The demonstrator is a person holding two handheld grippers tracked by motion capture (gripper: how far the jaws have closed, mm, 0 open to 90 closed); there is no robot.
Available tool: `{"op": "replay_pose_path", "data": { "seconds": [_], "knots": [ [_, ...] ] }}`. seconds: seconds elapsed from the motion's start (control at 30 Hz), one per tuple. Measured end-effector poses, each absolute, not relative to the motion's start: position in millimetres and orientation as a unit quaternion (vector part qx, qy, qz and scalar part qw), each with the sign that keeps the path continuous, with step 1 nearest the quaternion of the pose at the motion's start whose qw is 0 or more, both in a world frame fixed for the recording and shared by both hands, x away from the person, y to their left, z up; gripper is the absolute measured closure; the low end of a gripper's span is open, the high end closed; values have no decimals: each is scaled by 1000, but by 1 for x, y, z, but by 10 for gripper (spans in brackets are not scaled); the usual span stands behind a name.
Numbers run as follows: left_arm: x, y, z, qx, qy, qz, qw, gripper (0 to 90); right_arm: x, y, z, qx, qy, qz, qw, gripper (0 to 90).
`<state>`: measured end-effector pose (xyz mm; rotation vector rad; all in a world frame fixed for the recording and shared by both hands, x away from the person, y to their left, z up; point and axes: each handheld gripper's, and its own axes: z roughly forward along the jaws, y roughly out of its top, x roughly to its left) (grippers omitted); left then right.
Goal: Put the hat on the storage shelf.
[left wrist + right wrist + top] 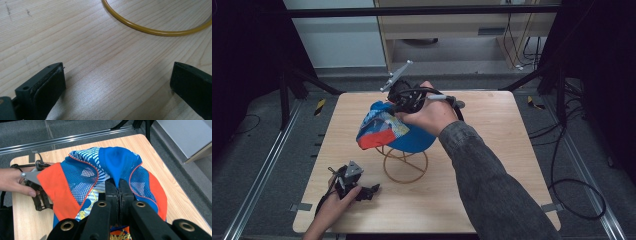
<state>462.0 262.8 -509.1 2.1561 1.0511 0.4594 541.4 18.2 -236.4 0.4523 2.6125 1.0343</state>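
Observation:
A blue, orange and white patterned cap point(387, 131) sits atop a yellow wire stand point(405, 165) at the middle of the wooden table. My right gripper point(399, 106) is shut on the cap's blue cloth at its far side; in the right gripper view the jaws pinch a fold of the cap point(117, 167) between them point(118, 186). My left gripper point(371, 191) rests low on the table near the front left, open, with bare wood between its fingers point(47, 85). The stand's yellow ring point(150, 30) curves just ahead of it.
The wooden table point(492, 150) is ringed by metal rails point(267, 165) and dark floor with cables point(572, 185). A cabinet point(452, 30) stands beyond the far edge. In the right gripper view the other hand point(12, 181) and its gripper lie at the left.

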Motion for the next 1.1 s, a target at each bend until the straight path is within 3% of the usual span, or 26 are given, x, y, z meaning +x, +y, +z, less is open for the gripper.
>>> {"op": "replay_pose_path", "data": {
  "seconds": [0.63, 1.1],
  "knots": [
    [462, 263, -509, 830, 404, 177, 342, 0, 542, 15, -237, 160, 906, 365, 140, 833],
    [462, 263, -509, 830, 404, 176, 342, 0, 539, 14, -239, 163, 904, 371, 136, 683]
  ]
}}
